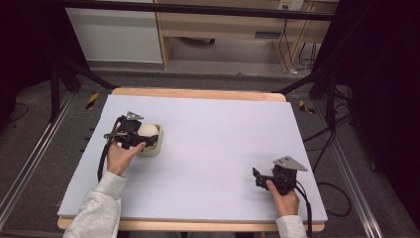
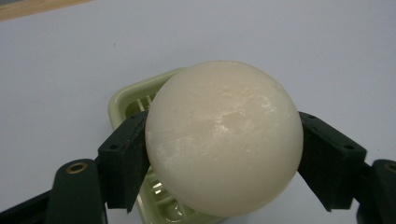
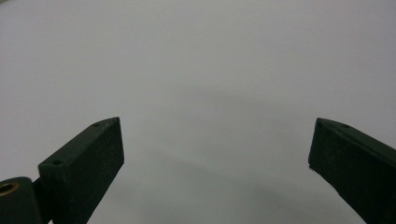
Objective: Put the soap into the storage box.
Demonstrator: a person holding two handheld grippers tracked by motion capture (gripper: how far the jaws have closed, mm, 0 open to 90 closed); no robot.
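Cream-white and round, a soap ball [image 2: 224, 137] clamped between the two black jaws of the left hand-held gripper [image 2: 223, 154], pads pressed against either flank of it. Jaws parted only as far as the ball's width. Directly beneath and behind the ball, a pale green soap dish [image 2: 128, 100], mostly hidden: one rounded corner and a few drain slots visible past the left jaw, a sliver of rim below the ball, the rest covered. Impossible to tell whether the ball rests in the dish or hangs just above it.

From the high view, same left hand-held gripper [image 1: 143, 134] at the left of the surface [image 1: 213, 148], ball a small pale blob at its tip, dish half masked by the black body and the hand wrapped around it. Grey sleeve cut off at the bottom edge.

Right hand-held gripper [image 1: 256, 177] well apart from ball and dish, low over the near right part of the surface, jaws pointing toward the left hand-held gripper. Seen along its own jaws [image 3: 217, 154]: spread wide, nothing between them, bare lavender sheet ahead with a soft shadow. Jaw bases cropped by the bottom edge; wrist likewise cut off in the high view.

Beyond the far edge of the surface, dim floor and wooden furniture, details too dark to make out.
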